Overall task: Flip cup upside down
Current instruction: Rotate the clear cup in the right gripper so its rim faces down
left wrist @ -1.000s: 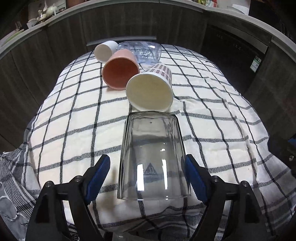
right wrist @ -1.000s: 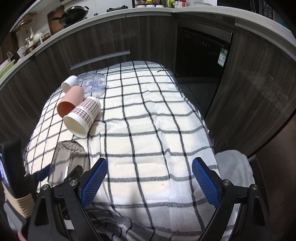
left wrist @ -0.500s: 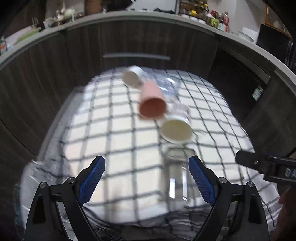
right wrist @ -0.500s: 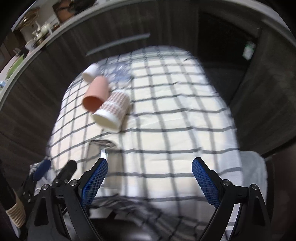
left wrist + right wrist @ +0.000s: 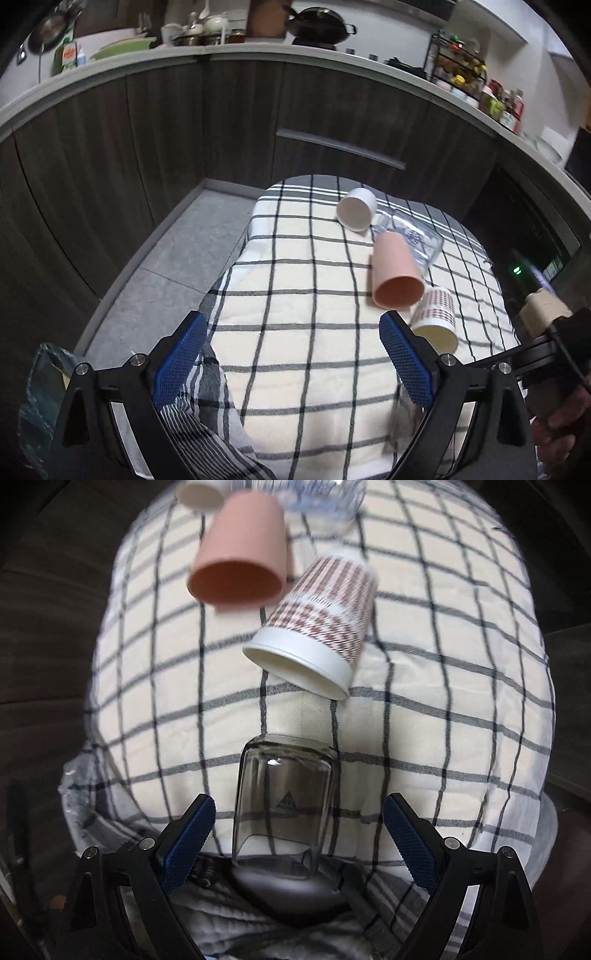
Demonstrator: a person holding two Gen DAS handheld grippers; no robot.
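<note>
On the worktop, which is covered by a cream cloth with a dark grid pattern, the clear glass cup stands inverted near the front edge, closed base uppermost and mouth against the cloth. The right hand-held gripper is positioned around this cup with jaws spread wide; both blue pads are apart from the glass wall, and nothing is gripped. Beyond the glass cup, a paper cup with a brown check pattern lies on its side, open mouth toward the camera. A pink cup lies on its side just behind and left of it, also mouth toward the camera. A white cup and a clear printed container lie at the far end of the cloth, partly cut off by the frame and blurred. The left hand-held gripper is held off to the left of the worktop, jaws fully spread and empty, over the cloth edge. In the left wrist view the pink cup, the paper cup and the white cup form a diagonal row; the glass cup is only a faint blur behind the right finger. Dark wood-grain cabinets surround the worktop, with kitchenware on the surface above them.
</note>
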